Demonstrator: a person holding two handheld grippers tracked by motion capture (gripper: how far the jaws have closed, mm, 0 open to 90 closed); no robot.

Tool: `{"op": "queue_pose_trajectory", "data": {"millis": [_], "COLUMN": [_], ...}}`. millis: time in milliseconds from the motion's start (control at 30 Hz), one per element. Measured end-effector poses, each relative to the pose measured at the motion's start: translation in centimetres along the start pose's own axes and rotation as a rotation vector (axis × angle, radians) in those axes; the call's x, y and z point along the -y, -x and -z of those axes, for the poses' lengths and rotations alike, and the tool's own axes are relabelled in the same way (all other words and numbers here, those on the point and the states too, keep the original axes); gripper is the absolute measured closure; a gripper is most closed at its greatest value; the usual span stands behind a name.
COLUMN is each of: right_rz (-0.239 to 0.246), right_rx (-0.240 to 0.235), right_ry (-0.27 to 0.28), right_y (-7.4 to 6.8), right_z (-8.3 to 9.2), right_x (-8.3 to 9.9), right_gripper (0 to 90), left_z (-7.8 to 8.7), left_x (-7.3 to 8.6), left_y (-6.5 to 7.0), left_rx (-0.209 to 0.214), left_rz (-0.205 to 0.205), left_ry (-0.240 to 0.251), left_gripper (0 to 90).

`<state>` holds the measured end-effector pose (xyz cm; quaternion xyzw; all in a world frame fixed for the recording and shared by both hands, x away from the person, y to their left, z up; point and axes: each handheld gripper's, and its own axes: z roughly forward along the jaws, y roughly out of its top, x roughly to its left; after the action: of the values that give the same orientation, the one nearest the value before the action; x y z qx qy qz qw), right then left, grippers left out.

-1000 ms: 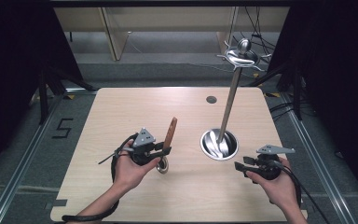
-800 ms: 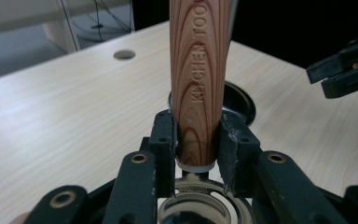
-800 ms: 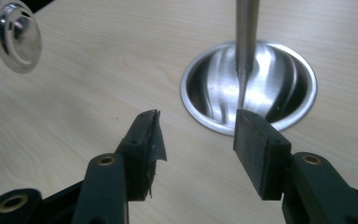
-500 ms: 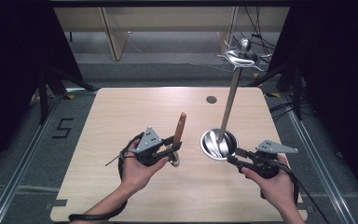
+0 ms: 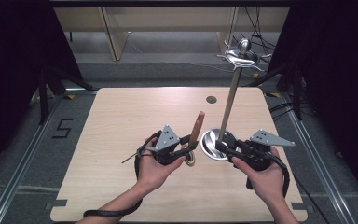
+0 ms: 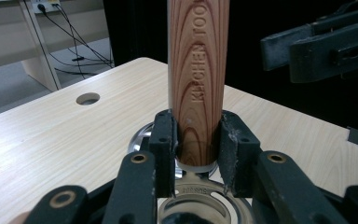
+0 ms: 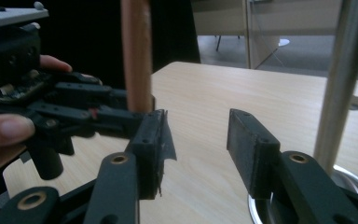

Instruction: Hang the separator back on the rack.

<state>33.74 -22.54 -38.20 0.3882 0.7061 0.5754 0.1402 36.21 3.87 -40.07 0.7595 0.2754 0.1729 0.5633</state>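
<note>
The left gripper [image 5: 190,145] clamps a wooden-handled utensil [image 6: 196,74] upright, just beside the stand's base [image 5: 212,145]. The right gripper [image 7: 198,140] waits with jaws apart beside it — likely a handover, needing closure on the handle.

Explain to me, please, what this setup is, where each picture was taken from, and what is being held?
No robot here: a person holds a hand-operated gripping tool in each hand at a pale wooden table. The wide picture comes from a fixed camera above, looking forward and down. The two close-ups come from small cameras riding on each tool, looking along its black jaws. The left tool is shut on a wooden-handled kitchen utensil with a metal end, its handle pointing up. The right tool is open and holds nothing. Beside it, on the table, stands a shiny metal rack with a round base and a tall pole.
</note>
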Motion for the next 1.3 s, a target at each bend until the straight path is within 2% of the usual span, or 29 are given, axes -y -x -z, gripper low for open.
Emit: {"op": "queue_pose_trajectory", "data": {"millis": [33,100,133,167,200,267,300,333,367,433,500,533,567,700,767,867,967,1000,1033,1100,1200,1300], "right_rz": [0.011,-0.013,0.016,0.001,0.007,0.048,0.023,0.023,0.051,0.058,0.032,0.056,0.051,0.065,0.050,0.065,0.068,0.045,0.056,0.046,0.065,0.072], "right_rx": [-0.010,-0.011,-0.011,-0.009,-0.009,0.002,-0.005,-0.005,-0.007,0.009,0.007,0.009,0.004,0.019,0.020,0.027,0.024,0.023,0.025,0.014,-0.005,-0.009], "right_ry": [0.012,0.008,0.018,0.018,0.018,0.031,0.027,0.027,0.037,0.031,0.031,0.041,0.039,0.033,0.032,0.051,0.046,0.046,0.051,0.046,0.033,0.020], "right_y": [-0.2,-0.7,-0.6,-0.9,-1.0,-1.2,-1.5,-1.5,-1.5,-1.5,-1.7,-1.6,-1.6,-1.5,-1.5,-1.2,-1.0,-1.1,-0.9,-0.9,-0.8,-0.9], "right_z": [-0.3,-0.5,-0.8,-0.9,-1.0,-1.5,-1.5,-1.5,-2.0,-2.1,-2.2,-2.4,-2.4,-2.4,-2.4,-2.4,-2.3,-2.3,-2.4,-2.3,-2.3,-2.0], "right_x": [-0.2,-0.5,-0.7,-0.8,-1.0,-1.3,-1.3,-1.3,-1.5,-1.5,-1.5,-1.6,-1.6,-1.5,-1.4,-1.4,-1.4,-1.4,-1.4,-1.3,-1.4,-1.6], "right_gripper": [57.6,57.6,57.6,57.5,57.3,57.1,56.9,56.9,56.8,56.8,56.9,57.2,57.8,62.3,63.9,66.5,70.3,70.5,70.6,71.4,73.2,73.4], "left_z": [-0.2,-0.5,-0.7,-0.9,-1.1,-1.2,-1.6,-1.6,-1.8,-2.1,-2.3,-2.4,-2.5,-2.7,-2.8,-2.9,-3.1,-3.1,-3.2,-3.3,-3.4,-3.1], "left_x": [0.0,-0.1,-0.1,-0.1,-0.2,-0.2,-0.2,-0.2,-0.3,-0.4,-0.5,-0.6,-0.6,-0.8,-0.9,-1.0,-1.0,-1.0,-1.0,-1.0,-1.0,-1.3], "left_y": [0.1,0.4,0.5,0.6,0.7,0.9,1.2,1.2,1.4,1.6,1.9,2.0,2.0,2.5,2.7,2.8,3.1,3.1,3.1,3.1,3.1,2.9], "left_rx": [0.000,0.002,0.001,0.003,0.000,-0.006,-0.009,-0.009,-0.009,-0.005,-0.001,-0.001,0.006,-0.005,0.005,0.008,0.002,0.002,0.003,0.008,0.022,0.047], "left_rz": [0.002,0.005,0.004,0.002,0.001,0.007,0.018,0.018,0.011,-0.001,-0.002,-0.001,-0.004,0.010,-0.001,-0.007,-0.006,-0.006,-0.011,-0.010,-0.001,-0.032], "left_ry": [-0.005,-0.010,-0.010,-0.014,-0.019,-0.022,-0.022,-0.022,-0.027,-0.026,-0.031,-0.029,-0.027,-0.027,-0.032,-0.032,-0.031,-0.031,-0.035,-0.040,-0.032,-0.033], "left_gripper": [68.3,68.3,68.3,68.3,68.3,68.3,68.3,68.3,68.3,68.3,68.3,68.3,68.3,68.3,68.3,68.2,68.2,68.2,68.2,68.1,67.7,65.5]}}
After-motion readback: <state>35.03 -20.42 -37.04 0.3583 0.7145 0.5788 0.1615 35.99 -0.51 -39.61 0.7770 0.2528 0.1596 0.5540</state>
